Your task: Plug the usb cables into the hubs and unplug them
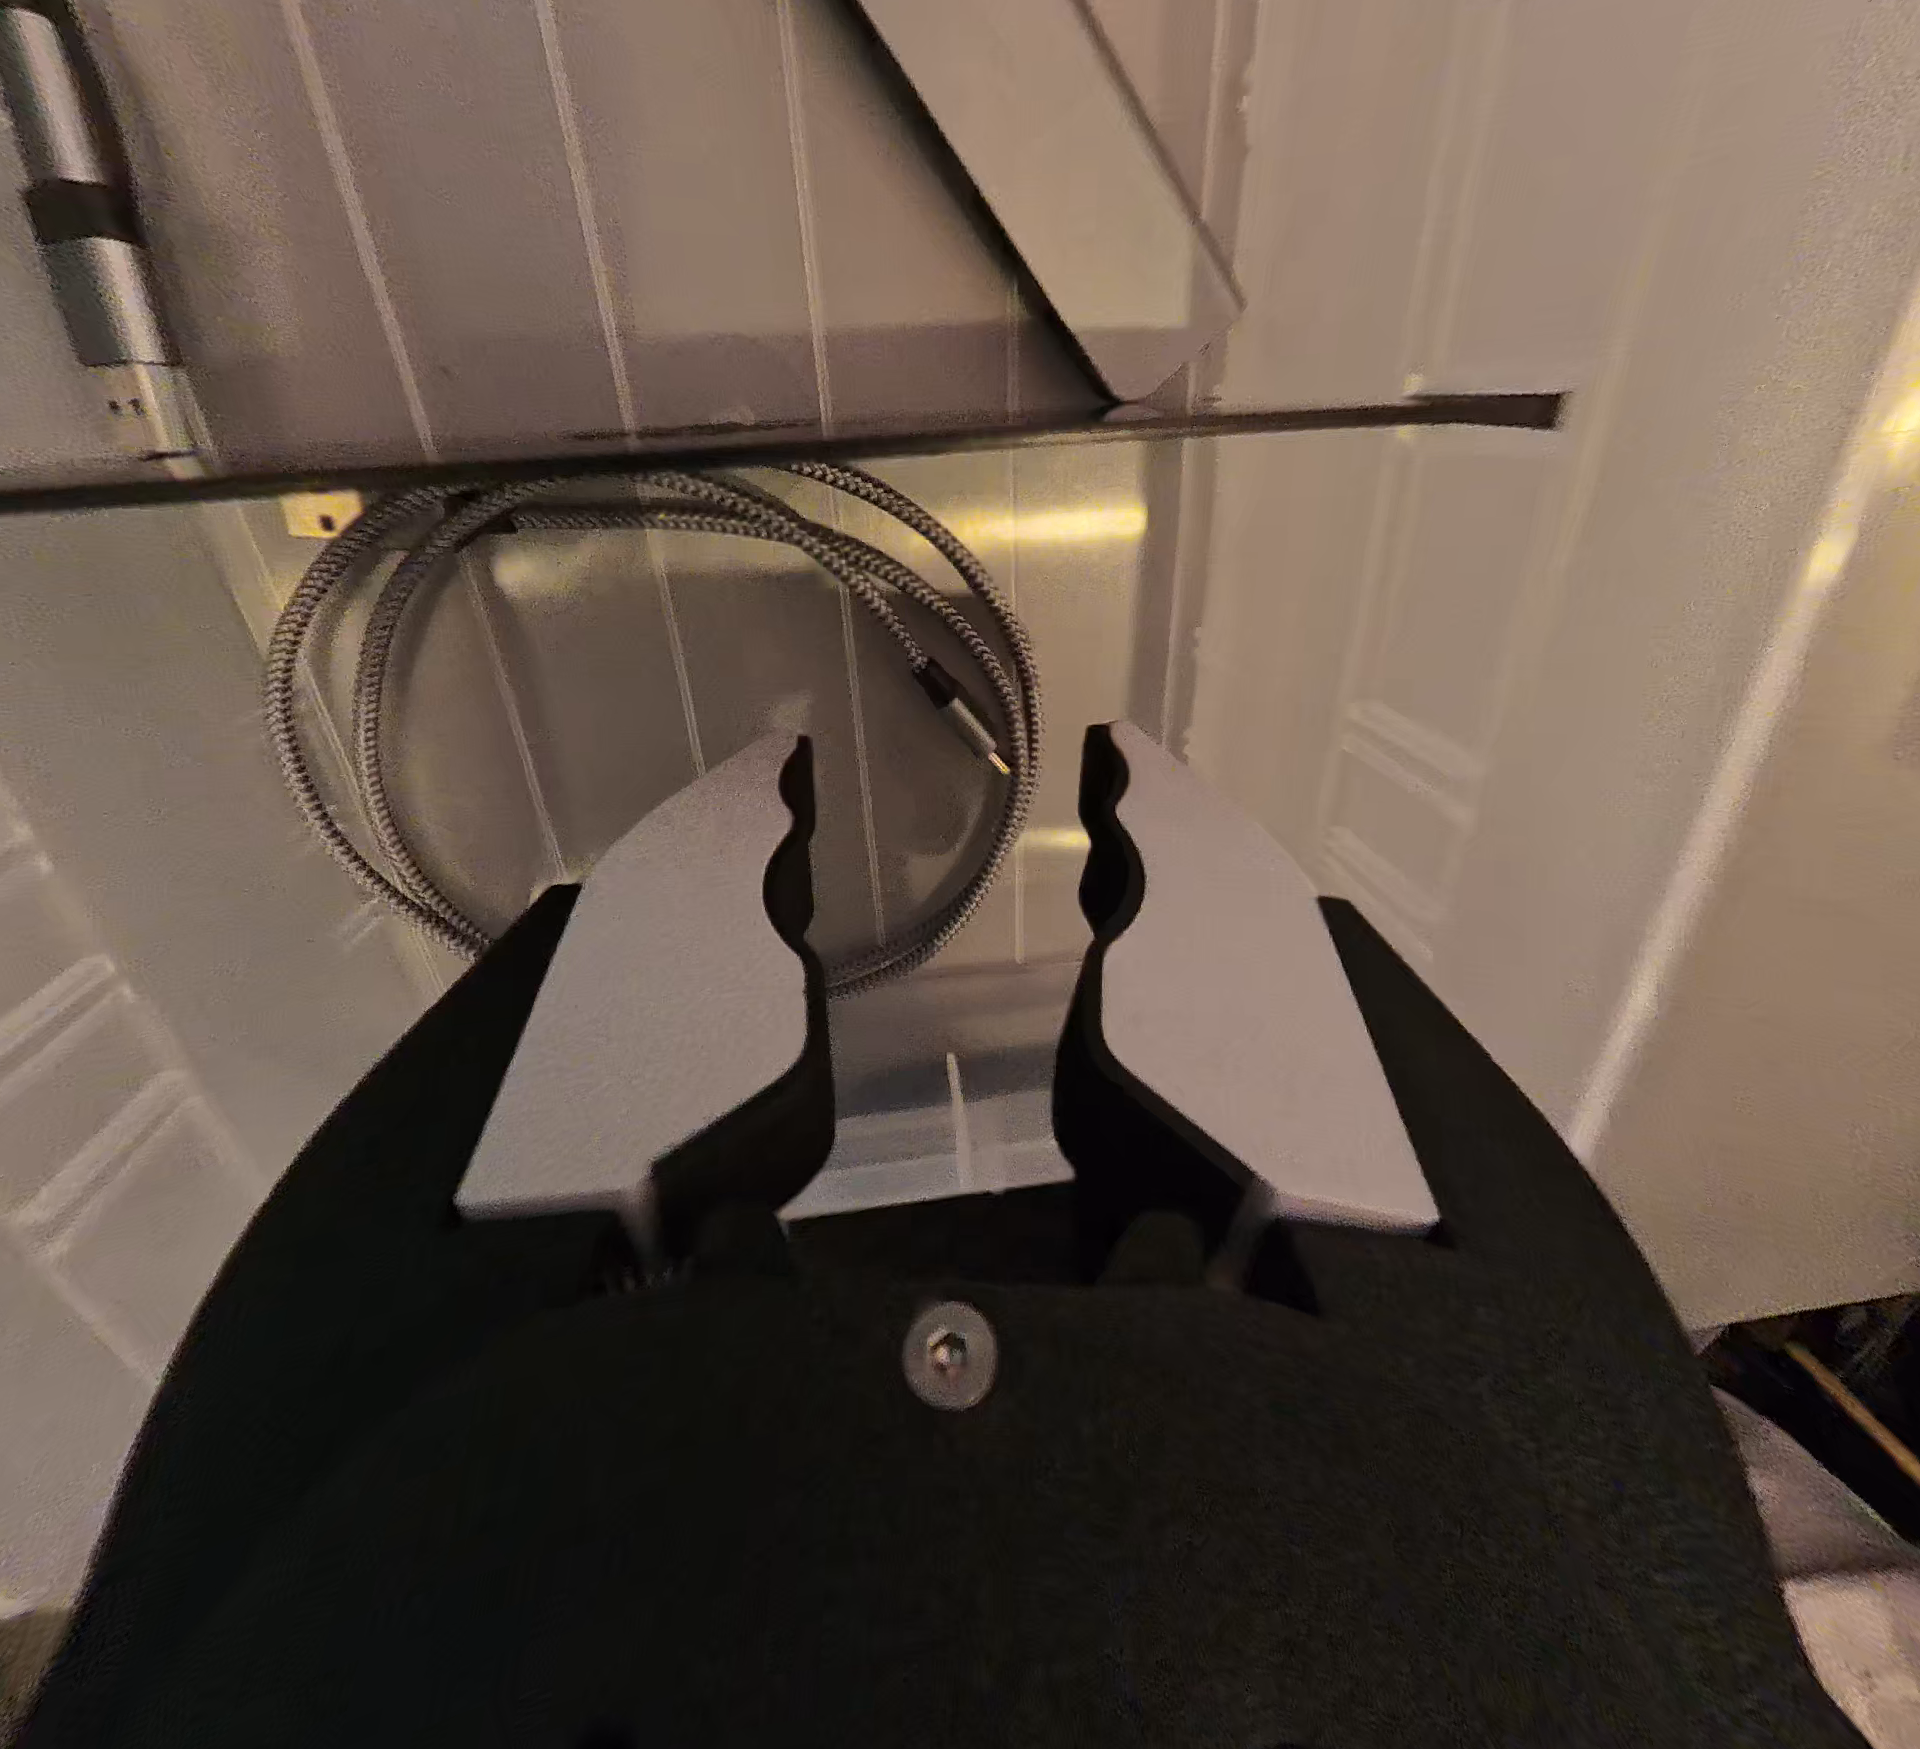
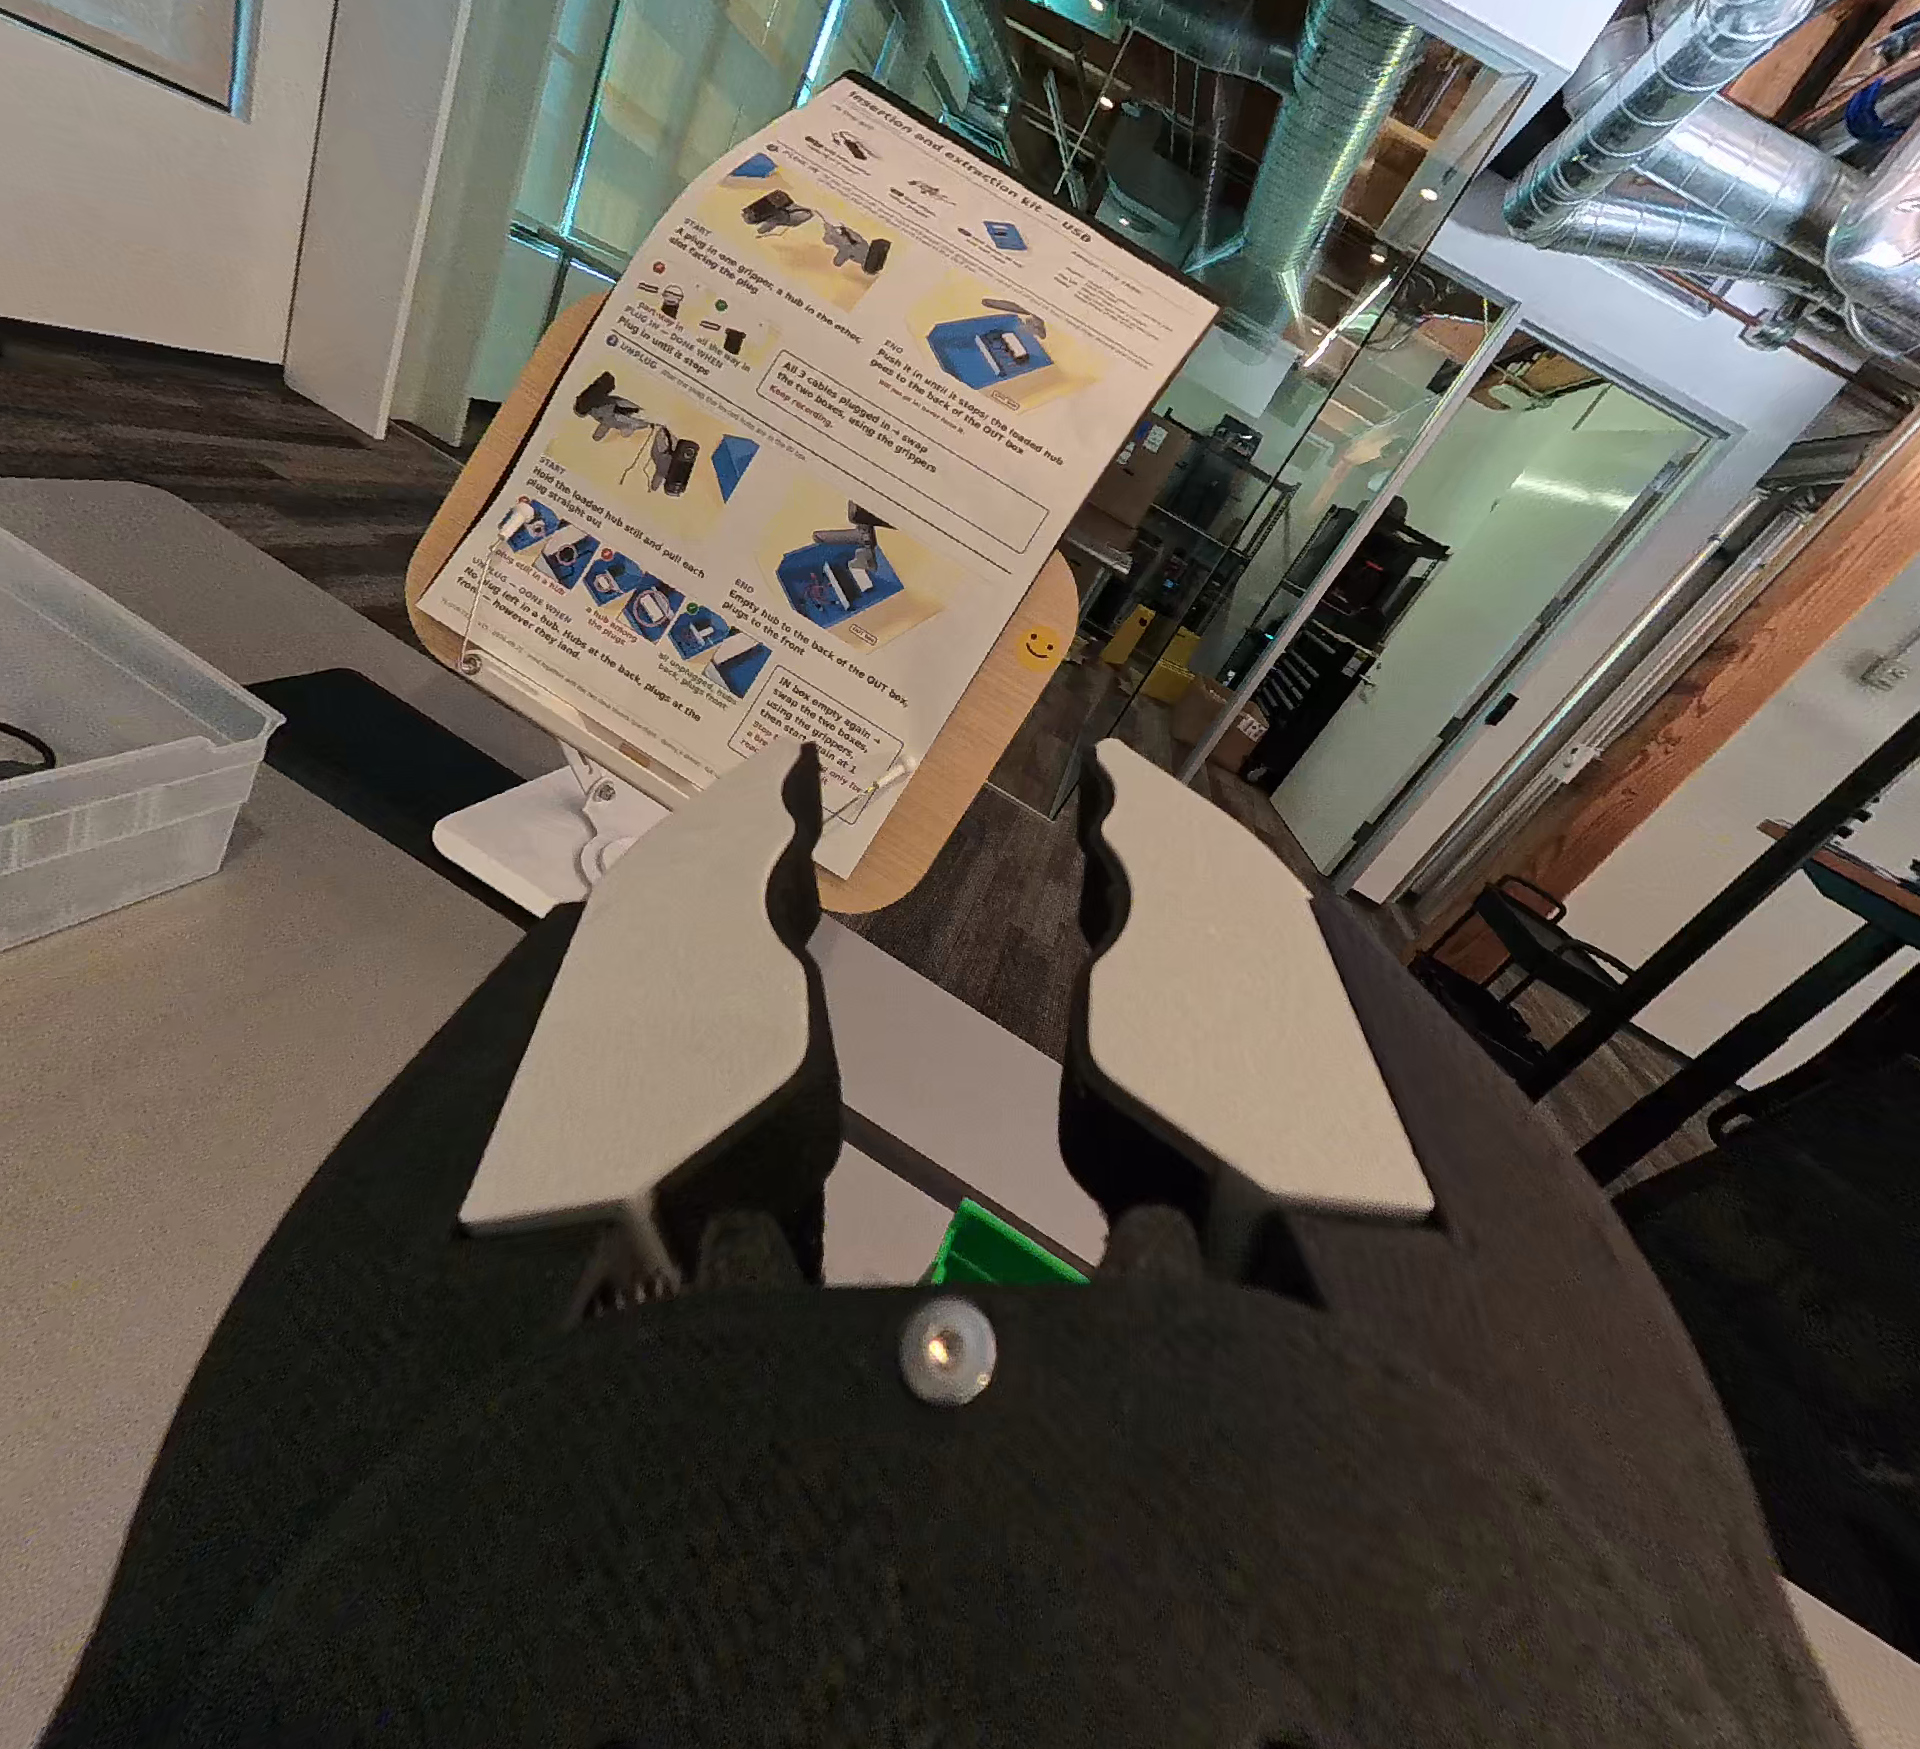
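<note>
In the left wrist view a grey braided USB cable [image 1: 665, 712] lies coiled inside a clear plastic bin [image 1: 1091, 515]. Its silver plug [image 1: 971, 731] points toward me, just beyond my fingertips. My left gripper [image 1: 948, 743] is open and empty, hovering over the coil. A silver bar-shaped hub [image 1: 62, 172] with a dark band lies at the far left edge. My right gripper [image 2: 945, 759] is open and empty above the grey table [image 2: 208, 1128], pointing at an instruction sheet. No cable or hub shows in the right wrist view.
A slanted white flat panel [image 1: 1018, 89] crosses the top of the left view. In the right view, a printed instruction sheet [image 2: 831, 452] stands on a white stand; a clear bin [image 2: 114, 764] sits at the left; something green [image 2: 987, 1252] shows between my fingers. There is about 50 cm between the tips of the two grippers. My left gripper is the nearer one to the silver bar-shaped hub [image 1: 62, 172]: about 12 cm, against 55 cm.
</note>
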`<action>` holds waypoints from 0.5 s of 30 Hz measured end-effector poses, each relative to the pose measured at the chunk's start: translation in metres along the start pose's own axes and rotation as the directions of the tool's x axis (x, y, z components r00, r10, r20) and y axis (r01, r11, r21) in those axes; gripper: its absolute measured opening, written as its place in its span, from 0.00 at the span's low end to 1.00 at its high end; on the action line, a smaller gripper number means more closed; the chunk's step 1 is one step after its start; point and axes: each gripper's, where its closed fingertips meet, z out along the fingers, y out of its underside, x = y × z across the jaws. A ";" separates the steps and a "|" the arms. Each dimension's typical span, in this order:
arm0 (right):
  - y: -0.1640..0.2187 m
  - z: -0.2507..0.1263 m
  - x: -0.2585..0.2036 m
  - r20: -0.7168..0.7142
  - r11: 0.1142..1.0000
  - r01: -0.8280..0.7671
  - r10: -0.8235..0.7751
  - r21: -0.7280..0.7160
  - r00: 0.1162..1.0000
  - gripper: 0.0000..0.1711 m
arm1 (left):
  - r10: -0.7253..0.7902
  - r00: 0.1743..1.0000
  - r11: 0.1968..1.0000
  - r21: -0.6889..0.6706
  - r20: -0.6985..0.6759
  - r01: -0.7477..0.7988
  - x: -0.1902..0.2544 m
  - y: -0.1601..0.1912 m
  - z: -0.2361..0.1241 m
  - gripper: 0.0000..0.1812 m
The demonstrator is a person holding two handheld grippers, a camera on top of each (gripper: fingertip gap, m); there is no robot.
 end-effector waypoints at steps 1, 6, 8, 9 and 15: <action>0.000 -0.001 0.002 -0.001 1.000 -0.002 0.002 0.000 1.000 0.28 | 0.006 1.000 1.000 -0.021 0.013 -0.006 -0.001 0.000 0.005 0.28; 0.001 -0.003 0.009 -0.007 1.000 -0.018 0.018 0.002 1.000 0.28 | 0.015 1.000 0.998 -0.068 0.009 -0.015 0.002 -0.002 0.020 0.29; 0.002 -0.003 0.010 -0.008 1.000 -0.015 0.015 -0.001 1.000 0.28 | 0.010 1.000 0.997 -0.075 0.004 -0.010 0.003 -0.003 0.023 0.29; 0.003 -0.003 0.011 -0.010 1.000 -0.014 0.014 -0.003 1.000 0.28 | 0.010 1.000 0.996 -0.084 0.010 -0.009 0.003 -0.002 0.024 0.28; 0.003 -0.005 0.015 -0.013 1.000 -0.018 0.018 -0.003 1.000 0.28 | 0.010 0.998 0.995 -0.100 0.067 -0.003 -0.004 -0.004 0.027 0.23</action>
